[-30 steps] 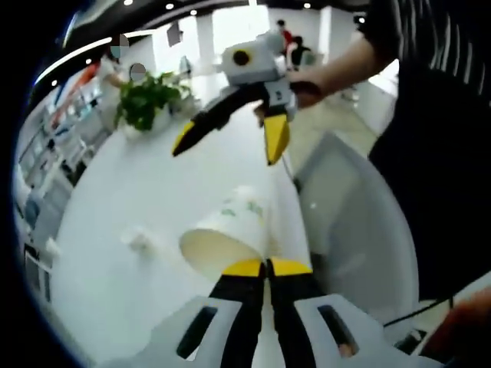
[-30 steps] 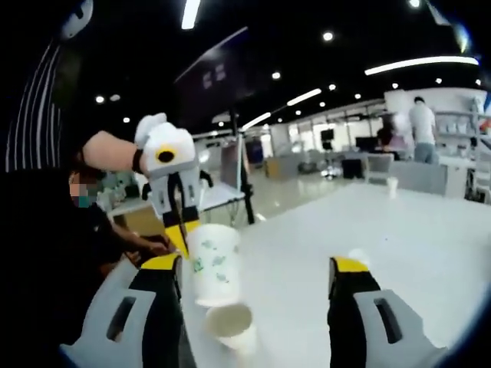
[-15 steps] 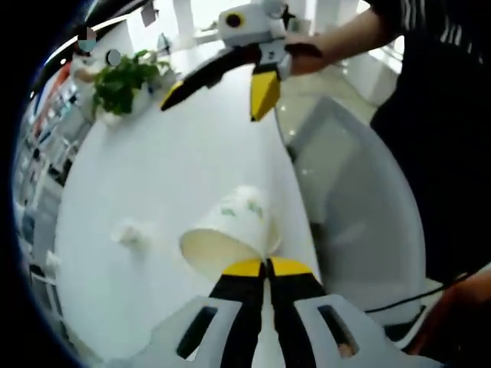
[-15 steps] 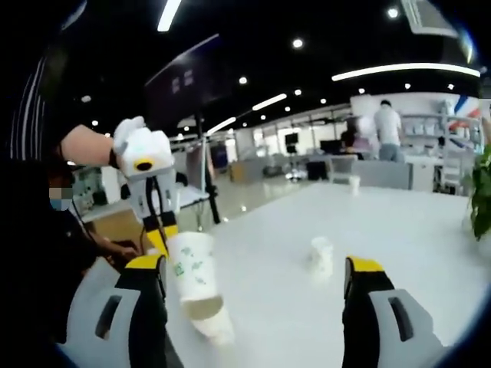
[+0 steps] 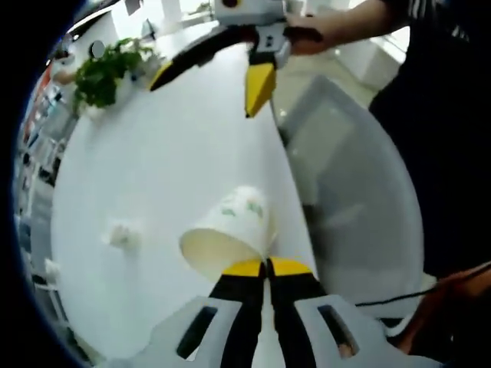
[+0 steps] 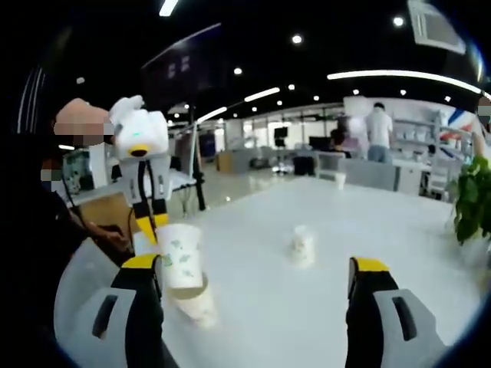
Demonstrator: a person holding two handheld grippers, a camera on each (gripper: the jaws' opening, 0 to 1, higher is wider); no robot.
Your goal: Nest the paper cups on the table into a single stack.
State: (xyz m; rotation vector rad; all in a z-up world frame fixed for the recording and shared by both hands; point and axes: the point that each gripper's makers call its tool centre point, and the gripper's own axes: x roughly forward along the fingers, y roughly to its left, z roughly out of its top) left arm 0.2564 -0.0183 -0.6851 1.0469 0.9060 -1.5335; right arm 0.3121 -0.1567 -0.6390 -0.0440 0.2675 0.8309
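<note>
My left gripper [image 5: 266,267] is shut on the rim of a white paper cup with green print [image 5: 230,230], mouth towards the camera. In the right gripper view that left gripper [image 6: 147,227] holds the cup [image 6: 180,257] upright, its base at the mouth of a second, tilted cup [image 6: 198,308] on the white table [image 6: 261,322]. My right gripper [image 6: 255,266] is open with nothing between its jaws; it hangs over the far table as the right gripper [image 5: 209,84]. A third cup [image 6: 302,245] stands mid-table, also seen as the small cup [image 5: 119,234].
A potted plant [image 6: 469,201] [image 5: 103,73] stands at the table's far side. Another small cup [image 6: 338,181] sits at the far edge. A white chair [image 5: 345,192] is beside the table. A person in dark clothes [image 5: 437,115] holds the grippers.
The held cup has come down from above the tilted cup to its mouth. The right gripper has drawn back and turned right, still open; the plant has entered its view.
</note>
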